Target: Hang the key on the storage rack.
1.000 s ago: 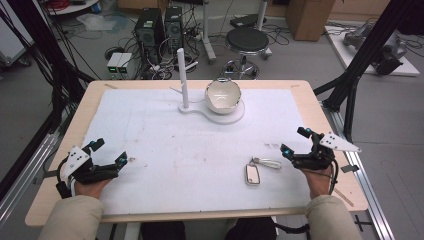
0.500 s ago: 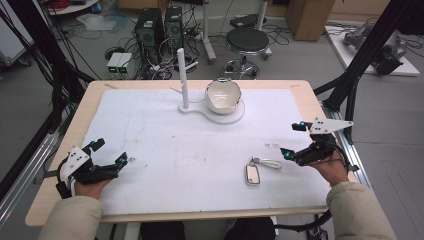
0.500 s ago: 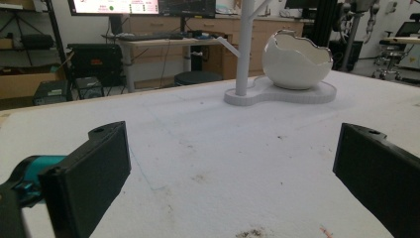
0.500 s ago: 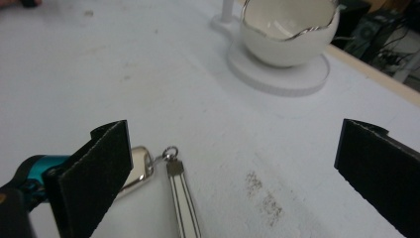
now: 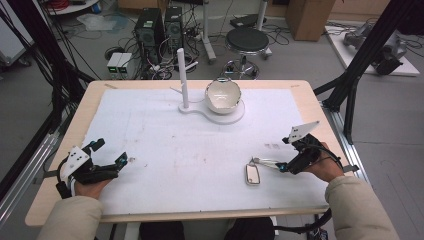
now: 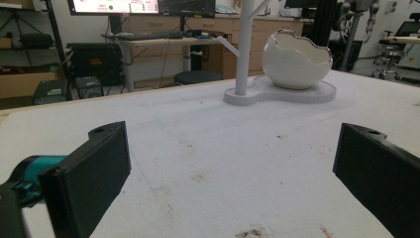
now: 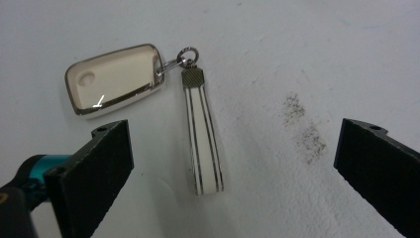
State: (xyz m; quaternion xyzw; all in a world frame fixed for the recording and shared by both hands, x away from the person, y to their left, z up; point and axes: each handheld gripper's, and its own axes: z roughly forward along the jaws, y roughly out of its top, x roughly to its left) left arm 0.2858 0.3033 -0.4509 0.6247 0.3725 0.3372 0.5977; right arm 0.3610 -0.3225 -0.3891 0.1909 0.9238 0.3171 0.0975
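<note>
My right hand-held gripper hangs low over the white-covered bench with its jaws spread wide, holding nothing, and between them in the right gripper view lies the white striped strap of the cream, chrome-rimmed key fob. The fob lies flat near the front right of the bench, joined to the strap by a small metal ring. I judge the step in hand is to take up this fob by its strap. To do it well I should bring the jaws down astride the strap's middle, keeping their faces parallel to its long sides, and close only once the tips nearly touch the cover, since the strap lies flat and thin and could slip out. I should stay clear of the fob's hard rim. The white stand with its upright post and egg-shaped white bowl stands well apart at the far side. My left hand-held gripper rests at the front left, jaws likewise spread and empty.
</note>
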